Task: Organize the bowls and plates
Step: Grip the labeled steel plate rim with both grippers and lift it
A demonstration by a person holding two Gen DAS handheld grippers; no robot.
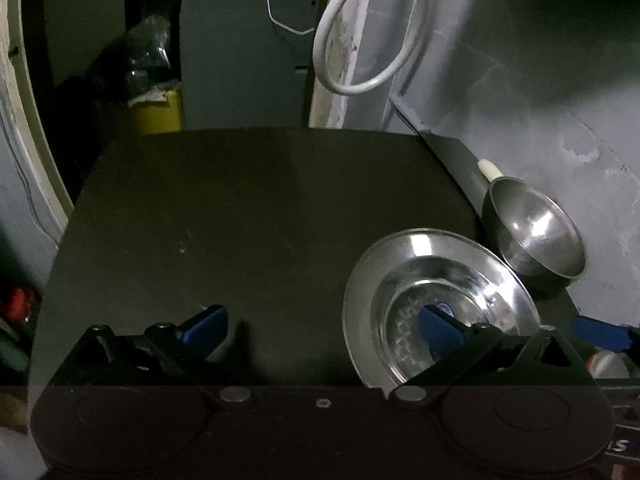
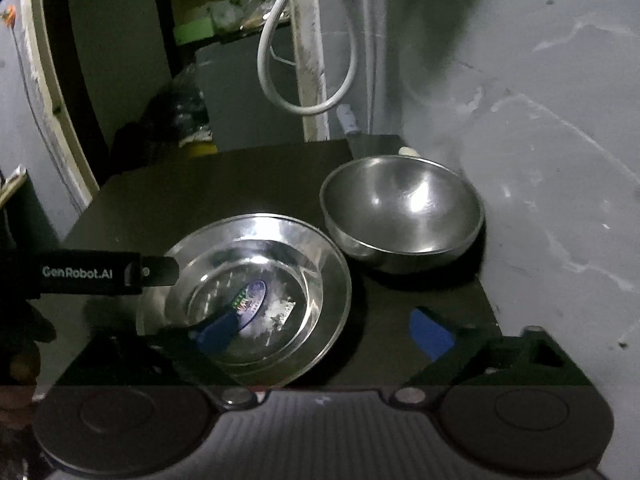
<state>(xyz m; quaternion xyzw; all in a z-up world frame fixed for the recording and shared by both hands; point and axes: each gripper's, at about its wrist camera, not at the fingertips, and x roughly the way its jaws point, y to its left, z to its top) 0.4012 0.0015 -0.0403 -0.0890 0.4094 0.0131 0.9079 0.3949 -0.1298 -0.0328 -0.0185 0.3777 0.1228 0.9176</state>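
Hovering above a dark table top (image 1: 248, 208), the left gripper (image 1: 324, 326) has its two blue-tipped fingers (image 1: 204, 326) spread wide with nothing between them; its right-hand tip hangs over the hollow of the one steel plate (image 1: 404, 256), and whether it touches the metal cannot be told. Beside it, the right gripper (image 2: 324, 330) is likewise spread and holds nothing: one blue pad (image 2: 218, 330) sits over the plate's (image 2: 320, 264) sunken centre, the other (image 2: 432, 334) over bare table to the plate's right, so the plate's near right rim lies between the two fingers without being pinched.

Counted out, the dishes come to two: one wide-rimmed steel plate with a small oval sticker (image 2: 256, 298) in its middle, and one deep steel bowl (image 2: 404, 208). Both stand upright on the table near its right-hand edge, the plate nearer the grippers and the bowl just behind and to the right of it, close together; whether their rims touch is unclear. Each is empty.

A black body lettered "GenRobot.AI" (image 2: 92, 272) reaches in from the left in the right wrist view, at the plate's left rim. Behind the table, one looped white cable (image 1: 360, 40) hangs against a grey wall (image 1: 540, 100), and one yellow container (image 1: 160, 112) stands in the dim corner.
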